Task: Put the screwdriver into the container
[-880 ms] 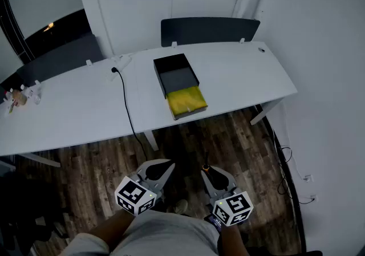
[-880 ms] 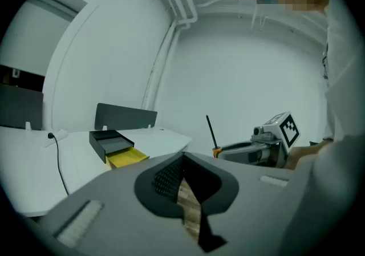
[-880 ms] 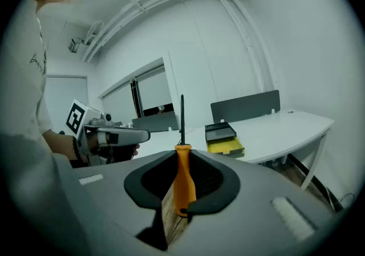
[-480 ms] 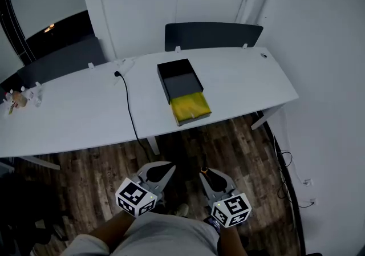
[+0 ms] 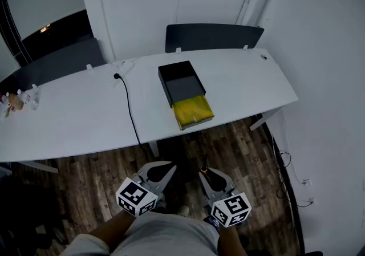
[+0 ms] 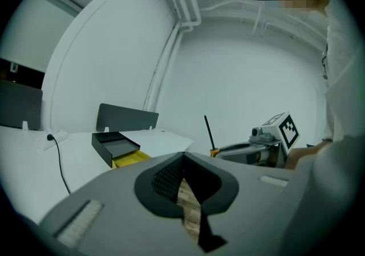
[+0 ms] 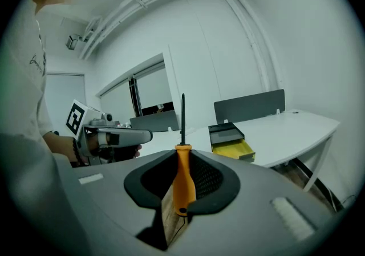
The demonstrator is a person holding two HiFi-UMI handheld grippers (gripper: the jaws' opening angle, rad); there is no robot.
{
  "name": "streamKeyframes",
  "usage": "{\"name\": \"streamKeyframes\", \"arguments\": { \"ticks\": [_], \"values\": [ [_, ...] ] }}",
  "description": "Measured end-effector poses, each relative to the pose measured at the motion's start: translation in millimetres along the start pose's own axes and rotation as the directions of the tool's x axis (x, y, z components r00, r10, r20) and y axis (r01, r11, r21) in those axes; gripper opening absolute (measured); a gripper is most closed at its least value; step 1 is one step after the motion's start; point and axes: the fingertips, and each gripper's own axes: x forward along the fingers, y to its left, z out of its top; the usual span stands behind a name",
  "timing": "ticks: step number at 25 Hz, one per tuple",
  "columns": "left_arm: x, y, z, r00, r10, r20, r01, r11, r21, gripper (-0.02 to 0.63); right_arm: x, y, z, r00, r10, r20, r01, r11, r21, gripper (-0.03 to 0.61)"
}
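Note:
In the head view, a black open container (image 5: pixel 181 82) with a yellow part (image 5: pixel 194 110) at its near end sits on the white table (image 5: pixel 245 81). Both grippers hang low over the wooden floor, well short of the table. My right gripper (image 5: pixel 208 174) is shut on a screwdriver (image 7: pixel 183 178) with an orange handle, its dark shaft pointing forward past the jaws. My left gripper (image 5: pixel 161 170) is shut with nothing in it. The container (image 7: pixel 228 135) lies ahead and right in the right gripper view. In the left gripper view, the container (image 6: pixel 116 145) lies ahead and left, and the screwdriver (image 6: pixel 209 132) stands at right.
A black cable (image 5: pixel 128 109) runs from a plug across the table and over its near edge. Dark panels (image 5: pixel 214 35) stand behind the table. Small bottles (image 5: pixel 17 101) sit at its far left. White walls close in at right, with cables on the floor (image 5: pixel 283 161).
The head view has shifted slightly, so the table and container sit a little further right and lower in the frame. Both grippers stay low, the right one still holding the screwdriver.

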Motion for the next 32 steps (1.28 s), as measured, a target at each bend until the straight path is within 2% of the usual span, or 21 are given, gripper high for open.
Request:
{"name": "streamKeyframes", "arguments": {
  "ticks": [11, 19, 32],
  "values": [
    [-7.1, 45.2, 9.6, 0.999, -0.034, 0.006, 0.034, 0.999, 0.011, 0.000, 33.0, 13.4, 24.6, 0.999, -0.039, 0.037, 0.040, 0.999, -0.026, 0.084],
    [-2.3, 52.5, 9.6, 0.998, -0.058, 0.004, 0.058, 0.998, 0.005, 0.000, 38.9, 5.5, 23.8, 0.997, -0.070, 0.023, 0.070, 0.997, -0.020, 0.086],
    [29.0, 83.4, 11.7, 1.000, -0.017, -0.009, 0.017, 1.000, -0.003, 0.000, 77.6, -27.8, 32.4, 0.999, -0.036, 0.016, 0.036, 0.999, -0.018, 0.085]
  ]
}}
